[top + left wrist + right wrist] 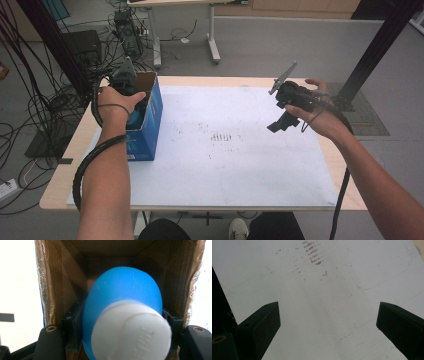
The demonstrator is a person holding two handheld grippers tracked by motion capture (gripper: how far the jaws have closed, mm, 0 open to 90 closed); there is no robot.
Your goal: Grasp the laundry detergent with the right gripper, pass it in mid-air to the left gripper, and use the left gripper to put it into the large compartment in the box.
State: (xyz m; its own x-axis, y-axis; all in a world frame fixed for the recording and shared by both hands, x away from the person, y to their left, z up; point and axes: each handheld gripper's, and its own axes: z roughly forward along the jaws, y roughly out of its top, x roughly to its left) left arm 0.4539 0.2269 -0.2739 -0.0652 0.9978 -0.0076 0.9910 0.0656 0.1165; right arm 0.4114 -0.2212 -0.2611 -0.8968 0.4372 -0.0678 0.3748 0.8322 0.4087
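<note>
Blue bottle [122, 297], white cap toward me, sits clamped in my left gripper [131, 100] fingers inside the open cardboard box [150, 117] at the counter's [225, 165] left edge, for packing; right gripper [280, 122] fingers spread, empty.

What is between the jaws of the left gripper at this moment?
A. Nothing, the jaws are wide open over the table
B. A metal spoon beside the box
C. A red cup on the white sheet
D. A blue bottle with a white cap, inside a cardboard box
D: in the left gripper view the left gripper is shut on the blue bottle with its white cap, and the brown walls of the cardboard box surround it.
</note>
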